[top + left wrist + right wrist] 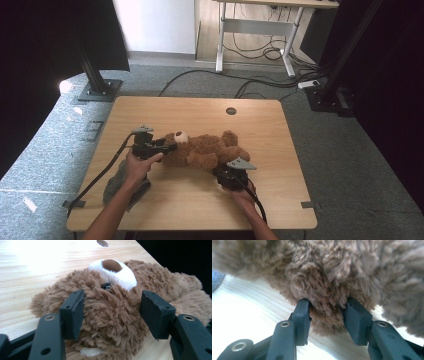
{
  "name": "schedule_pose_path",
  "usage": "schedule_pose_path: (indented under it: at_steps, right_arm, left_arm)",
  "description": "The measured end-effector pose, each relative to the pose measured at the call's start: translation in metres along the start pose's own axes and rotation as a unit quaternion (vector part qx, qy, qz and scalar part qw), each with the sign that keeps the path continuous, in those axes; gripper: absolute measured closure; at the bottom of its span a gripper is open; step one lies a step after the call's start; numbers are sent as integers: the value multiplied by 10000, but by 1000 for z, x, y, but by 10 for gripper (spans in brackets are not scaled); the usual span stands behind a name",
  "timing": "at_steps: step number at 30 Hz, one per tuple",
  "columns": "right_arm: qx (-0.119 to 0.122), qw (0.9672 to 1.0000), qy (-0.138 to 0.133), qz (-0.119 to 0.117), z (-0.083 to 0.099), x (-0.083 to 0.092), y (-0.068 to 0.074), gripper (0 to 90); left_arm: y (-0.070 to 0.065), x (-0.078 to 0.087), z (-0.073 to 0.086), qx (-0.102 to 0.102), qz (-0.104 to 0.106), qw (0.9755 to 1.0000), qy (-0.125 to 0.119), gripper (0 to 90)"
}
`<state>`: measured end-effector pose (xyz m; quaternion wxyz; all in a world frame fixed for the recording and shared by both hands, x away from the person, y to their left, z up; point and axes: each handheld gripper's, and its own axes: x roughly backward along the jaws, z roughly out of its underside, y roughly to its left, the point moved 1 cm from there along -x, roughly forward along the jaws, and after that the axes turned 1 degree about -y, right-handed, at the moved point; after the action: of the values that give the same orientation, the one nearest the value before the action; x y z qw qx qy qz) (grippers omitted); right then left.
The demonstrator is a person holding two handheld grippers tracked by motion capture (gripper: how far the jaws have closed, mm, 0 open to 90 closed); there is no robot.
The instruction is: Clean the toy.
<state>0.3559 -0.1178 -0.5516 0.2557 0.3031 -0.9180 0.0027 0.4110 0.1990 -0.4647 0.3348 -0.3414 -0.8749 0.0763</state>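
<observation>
A brown teddy bear (202, 150) lies on its back across the wooden table (200, 200), head to the left. My left gripper (170, 147) is at the head. In the left gripper view its jaws (113, 302) stand open on either side of the bear's face (110, 322), the pads level with the fur below the white muzzle (113, 270), without squeezing it. My right gripper (221, 171) is at the bear's near side. In the right gripper view it (328, 305) is shut on a tuft-like limb (325, 312), and the fur is pinched between the pads.
A grey cloth (120, 182) lies on the table's left front, partly under the left forearm. A round cable hole (230, 111) sits near the far edge. Bare wood stretches behind the bear and along the front right. Cables trail from both grippers toward the near edge.
</observation>
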Motion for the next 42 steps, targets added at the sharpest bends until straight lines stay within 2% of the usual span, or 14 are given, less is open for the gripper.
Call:
schedule_pose_path:
  at_steps: [5,8,15,17,21,23,26,30,33,35,36,37,40,42]
  right_arm:
    - [-4,10000,-4,-14,0,1,0,569]
    - [-14,10000,5,-51,-1,5,1,568]
    - [-160,9996,-110,-224,1,27,-1,521]
    - [-278,9992,-111,-283,2,34,-2,502]
    - [-303,9988,-98,-380,7,47,-1,470]
    - [-245,9991,-92,-322,10,57,0,445]
    - [-375,9987,-185,-301,15,76,-1,413]
    - [-587,9974,-400,-86,17,94,-12,368]
    - [-784,9947,-663,87,10,102,-23,346]
    - [-762,9941,-760,144,3,105,-28,345]
    - [-701,9940,-832,129,-6,104,-31,345]
    - [-701,9940,-832,129,-6,104,-31,345]
    - [-548,9959,-717,-48,-16,91,-30,343]
    - [-352,9978,-538,-151,-19,78,-25,336]
  left_arm:
    - [0,-1,5,-75,-118,9998,116,438]
    - [-1,-2,14,-124,-182,9996,147,449]
    - [-9,5,39,-370,-258,9990,70,466]
    - [-10,8,46,-378,-240,9990,63,467]
    - [-13,14,57,-402,-158,9990,98,471]
    - [-14,16,61,-403,-108,9990,137,472]
    - [-16,16,62,-427,-99,9990,128,472]
    - [-15,15,61,-387,-68,9992,114,472]
    - [-16,15,63,-402,-57,9991,140,472]
    - [-17,14,64,-425,-49,9990,161,472]
    - [-17,14,64,-425,-49,9990,161,471]
    - [-18,14,64,-425,-50,9989,165,471]
    - [-19,14,65,-443,-56,9988,183,471]
    - [-19,14,66,-465,-76,9987,205,470]
